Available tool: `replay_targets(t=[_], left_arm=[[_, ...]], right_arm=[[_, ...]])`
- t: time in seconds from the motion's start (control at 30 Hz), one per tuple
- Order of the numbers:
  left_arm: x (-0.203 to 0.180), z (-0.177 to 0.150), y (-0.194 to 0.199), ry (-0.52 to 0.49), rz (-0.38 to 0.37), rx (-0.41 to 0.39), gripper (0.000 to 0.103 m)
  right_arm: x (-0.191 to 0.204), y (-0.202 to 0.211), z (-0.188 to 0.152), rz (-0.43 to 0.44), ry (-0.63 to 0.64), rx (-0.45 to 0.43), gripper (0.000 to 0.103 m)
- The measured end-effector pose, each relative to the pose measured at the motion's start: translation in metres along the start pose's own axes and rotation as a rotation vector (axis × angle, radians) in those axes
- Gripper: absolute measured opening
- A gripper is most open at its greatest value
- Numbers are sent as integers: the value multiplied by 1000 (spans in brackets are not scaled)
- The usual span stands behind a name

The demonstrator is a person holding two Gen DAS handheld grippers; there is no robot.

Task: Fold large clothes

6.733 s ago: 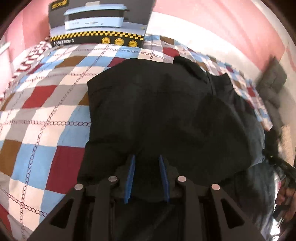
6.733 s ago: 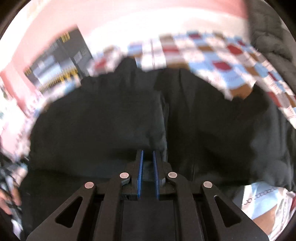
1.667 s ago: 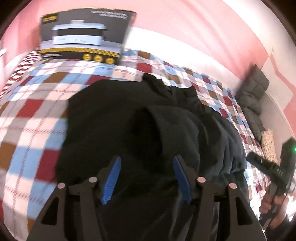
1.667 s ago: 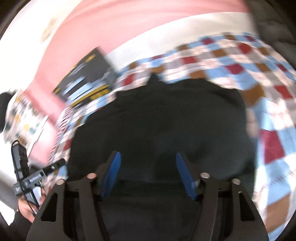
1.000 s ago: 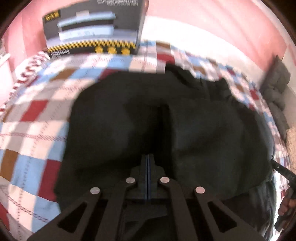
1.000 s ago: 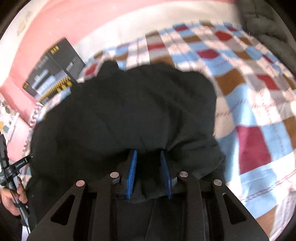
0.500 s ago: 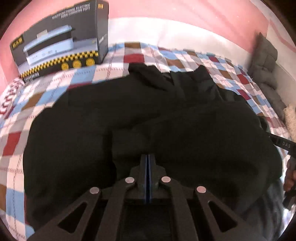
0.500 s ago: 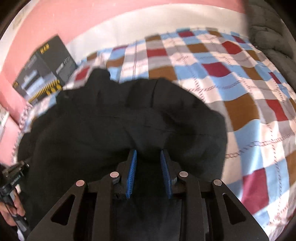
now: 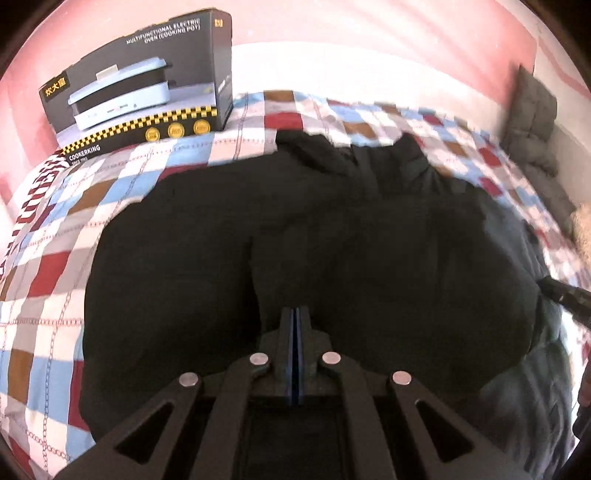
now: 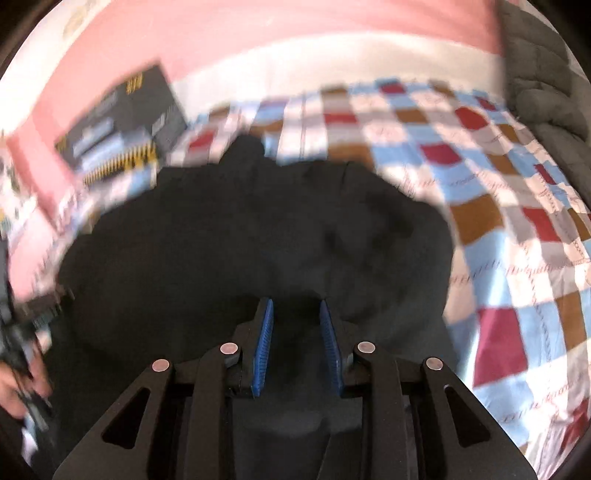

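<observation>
Black and bulky, the garment (image 9: pixel 332 236) lies spread on a bed covered with a checked quilt (image 9: pixel 55 258) in red, blue, brown and white. The left gripper (image 9: pixel 295 317) has its jaws pressed fully together above the dark cloth; whether any fabric is pinched between them I cannot tell. The right gripper (image 10: pixel 295 314) has its blue pads (image 10: pixel 264 343) a little apart, and a bunch of the black fabric sits between them. A dark appliance box (image 9: pixel 147 74) stands at the far edge of the bed, near the pink wall (image 9: pixel 369 22).
</observation>
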State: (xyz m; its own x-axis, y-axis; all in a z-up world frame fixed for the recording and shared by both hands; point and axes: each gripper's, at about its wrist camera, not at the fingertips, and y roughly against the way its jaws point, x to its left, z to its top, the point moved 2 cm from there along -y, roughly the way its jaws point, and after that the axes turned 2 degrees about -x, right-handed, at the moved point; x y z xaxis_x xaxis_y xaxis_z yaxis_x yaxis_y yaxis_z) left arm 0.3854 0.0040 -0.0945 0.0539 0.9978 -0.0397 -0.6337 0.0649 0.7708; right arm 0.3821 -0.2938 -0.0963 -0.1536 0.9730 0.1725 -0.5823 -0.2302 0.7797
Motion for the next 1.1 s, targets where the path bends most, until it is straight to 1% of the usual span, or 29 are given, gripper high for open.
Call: replay_targets(t=[0.07, 0.17, 0.2, 0.33, 0.53, 0.63, 0.7, 0.77, 0.8, 0.83, 0.87, 0.9, 0.93, 1.1], left_arm=[[0, -4, -1, -9, 15, 19, 2], [2, -4, 15, 4, 16, 14, 2], [3, -6, 24, 8, 13, 5, 2], [2, -25, 60, 22, -17, -18, 2], [-1, -70, 113, 38, -54, -19, 3], [0, -94, 139, 52, -65, -17, 10], [0, -109, 155, 52, -67, -18, 22], [1, -124, 171, 55, -71, -20, 26], [2, -133, 179, 56, -72, -17, 29], [2, -140, 185, 59, -70, -16, 31], [3, -147, 191, 64, -69, -14, 35], [4, -155, 197, 70, -72, -11, 38], [5, -162, 202, 75, -76, -8, 39], [9, -189, 220, 87, -72, 13, 40]], right_arm=[[1, -13, -8, -7, 3, 56, 28], [1, 3, -5, -3, -29, 40, 28], [2, 13, -6, 6, -31, 28, 28], [16, 51, -20, -5, 15, -25, 28], [35, 111, -66, 21, 20, -67, 28], [43, 136, -90, 16, 17, -76, 28], [46, 148, -104, 20, 12, -78, 29], [51, 161, -120, 15, 13, -80, 29], [54, 167, -128, 16, 10, -80, 31], [55, 171, -133, 20, 7, -77, 37], [58, 175, -140, 29, 0, -72, 41], [60, 178, -146, 40, -6, -67, 48], [63, 180, -152, 49, -9, -64, 50], [70, 191, -174, 61, -8, -46, 51]])
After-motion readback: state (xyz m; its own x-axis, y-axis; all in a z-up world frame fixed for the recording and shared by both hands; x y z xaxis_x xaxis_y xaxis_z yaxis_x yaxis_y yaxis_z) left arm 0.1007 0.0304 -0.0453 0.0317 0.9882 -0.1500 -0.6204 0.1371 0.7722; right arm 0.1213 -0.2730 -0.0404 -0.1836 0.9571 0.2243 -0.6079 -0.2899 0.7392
